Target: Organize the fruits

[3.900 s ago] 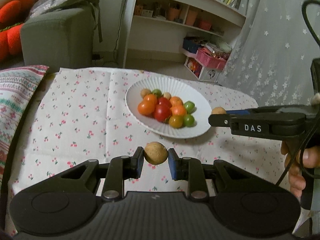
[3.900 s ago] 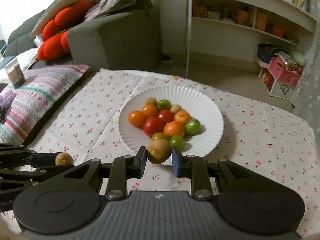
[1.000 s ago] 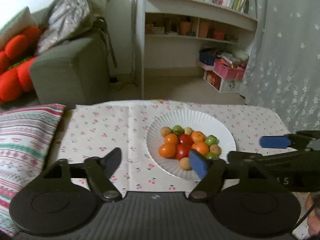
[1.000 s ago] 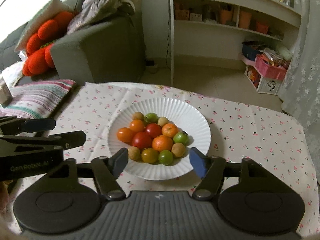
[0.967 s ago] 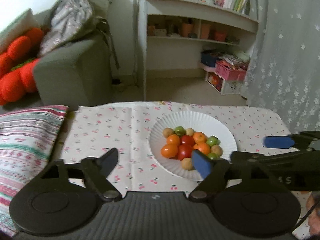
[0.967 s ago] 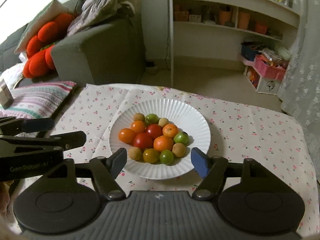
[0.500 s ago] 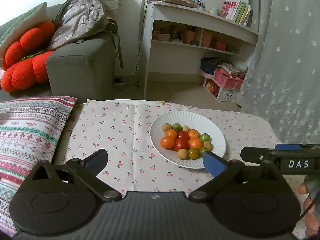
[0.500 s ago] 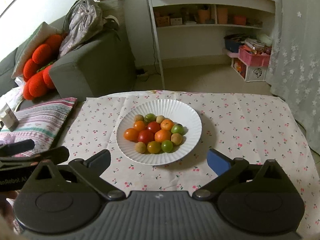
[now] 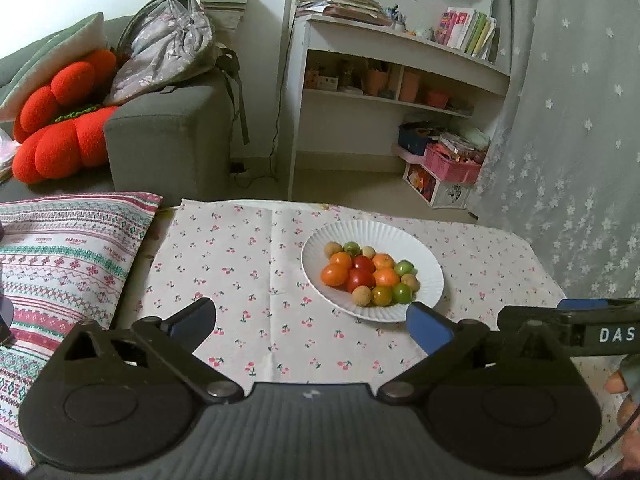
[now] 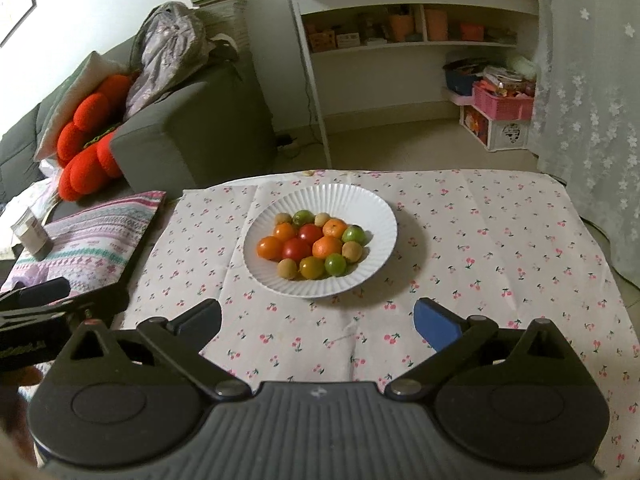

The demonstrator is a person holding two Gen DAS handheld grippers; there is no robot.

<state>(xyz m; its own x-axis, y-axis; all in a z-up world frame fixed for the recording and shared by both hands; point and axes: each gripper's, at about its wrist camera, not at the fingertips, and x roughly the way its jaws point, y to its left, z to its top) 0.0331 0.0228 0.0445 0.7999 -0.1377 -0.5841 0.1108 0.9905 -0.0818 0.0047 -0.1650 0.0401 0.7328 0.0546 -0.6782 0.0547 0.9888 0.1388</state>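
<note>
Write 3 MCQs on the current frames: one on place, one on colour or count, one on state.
1. Where do the fruits lie?
A. on the striped cushion
B. on the white plate
C. loose on the cloth

2. How many clearly red fruits are on the plate?
A. two
B. five
C. none

3. How do the jaws of the right gripper stand?
A. shut on a fruit
B. shut, empty
C. wide open, empty

Key: 1 B, all the fruits sit clustered inside the plate on the cherry-print cloth. 2 A, two red ones sit side by side mid-cluster among orange, green and tan ones. 3 C, only bare cloth shows between its spread fingers; the left gripper looks the same.
</note>
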